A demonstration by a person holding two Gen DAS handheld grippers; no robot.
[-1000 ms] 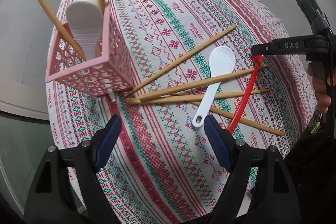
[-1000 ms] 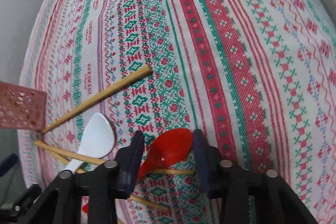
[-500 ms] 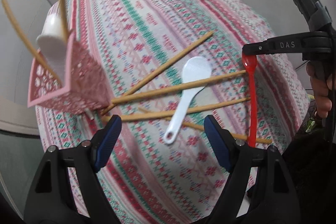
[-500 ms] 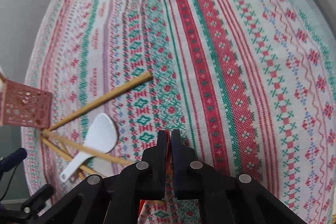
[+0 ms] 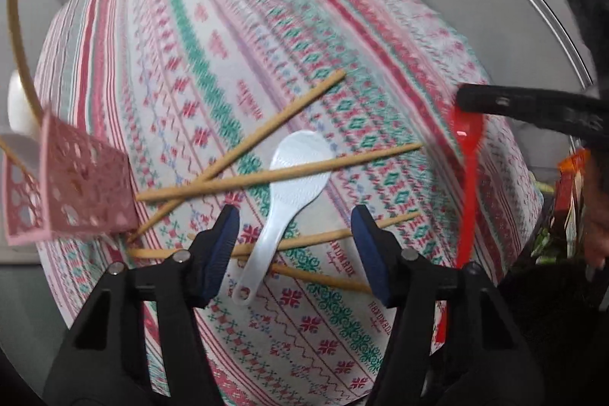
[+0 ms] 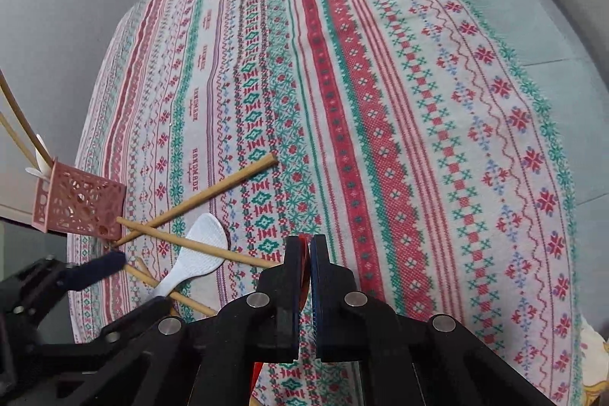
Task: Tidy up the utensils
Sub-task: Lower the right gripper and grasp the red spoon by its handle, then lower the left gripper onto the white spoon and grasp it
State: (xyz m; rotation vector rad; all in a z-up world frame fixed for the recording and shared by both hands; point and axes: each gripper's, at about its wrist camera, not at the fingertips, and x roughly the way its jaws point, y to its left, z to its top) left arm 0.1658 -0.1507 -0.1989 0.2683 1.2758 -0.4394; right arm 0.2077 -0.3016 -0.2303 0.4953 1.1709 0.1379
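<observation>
Your right gripper is clamped tight on the bowl end of the red spoon; seen from the left wrist, the spoon hangs handle-down from the black jaws, above the right edge of the patterned tablecloth. From the right wrist only a sliver of red shows between the pads.

Your left gripper points steeply down at the pile; its jaws are closing, with the handle of the white rice paddle between them but not yet touched by either blue pad.

The paddle lies on the cloth, crossed over and under by loose wooden chopsticks, which fan out from beside the pink basket.

The basket, a perforated square holder, stands at the left edge of the table and holds another white spoon and upright chopsticks. The left view is blurred, so fine contact among the sticks cannot be told.
</observation>
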